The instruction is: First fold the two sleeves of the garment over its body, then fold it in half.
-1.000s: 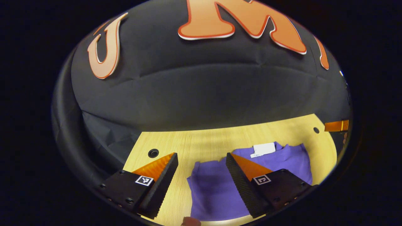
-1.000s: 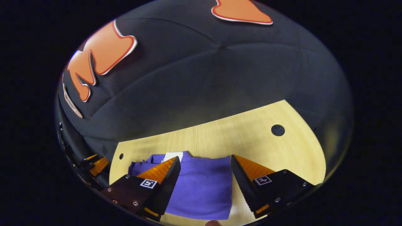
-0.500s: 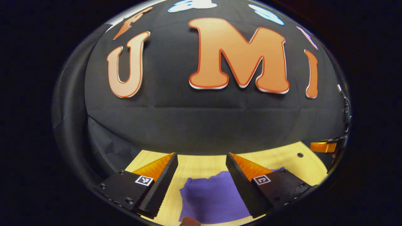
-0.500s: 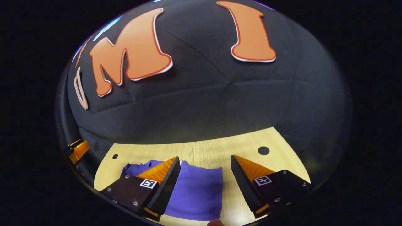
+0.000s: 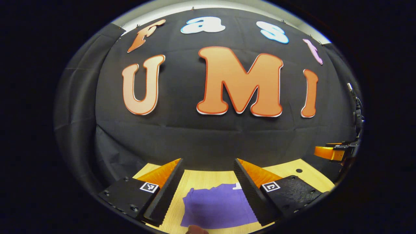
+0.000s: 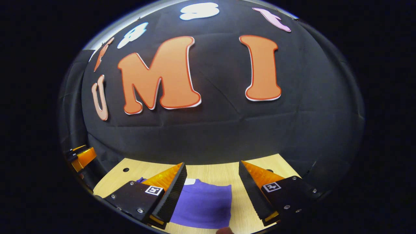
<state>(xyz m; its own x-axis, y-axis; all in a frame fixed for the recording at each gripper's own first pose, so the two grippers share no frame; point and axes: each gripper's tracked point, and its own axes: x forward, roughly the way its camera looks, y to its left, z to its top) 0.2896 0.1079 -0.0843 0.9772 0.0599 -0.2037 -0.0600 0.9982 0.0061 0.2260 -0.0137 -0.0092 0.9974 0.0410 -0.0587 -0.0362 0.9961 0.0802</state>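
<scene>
A purple garment (image 5: pixel 216 206) lies folded into a compact rectangle on the light wooden table (image 5: pixel 204 177), a white tag at its far edge. My left gripper (image 5: pixel 208 161) hangs open above it, nothing between its fingers. In the right gripper view the same purple garment (image 6: pixel 204 204) lies flat below, and my right gripper (image 6: pixel 213 164) is open and holds nothing. The right gripper (image 5: pixel 334 152) also shows at the far right of the left gripper view. The left gripper (image 6: pixel 81 156) also shows at the far left of the right gripper view.
The black cloth wall (image 5: pixel 211 136) rises just behind the table. Small round holes (image 6: pixel 125 169) mark the tabletop near its back corners. Bare wood (image 6: pixel 242 214) lies to the right of the garment. A fingertip (image 5: pixel 195 230) peeks in at the bottom edge.
Both grippers have risen and tilted back from the table, so the garment has dropped lower and smaller in each view and more of the wall shows. The garment has not moved.
</scene>
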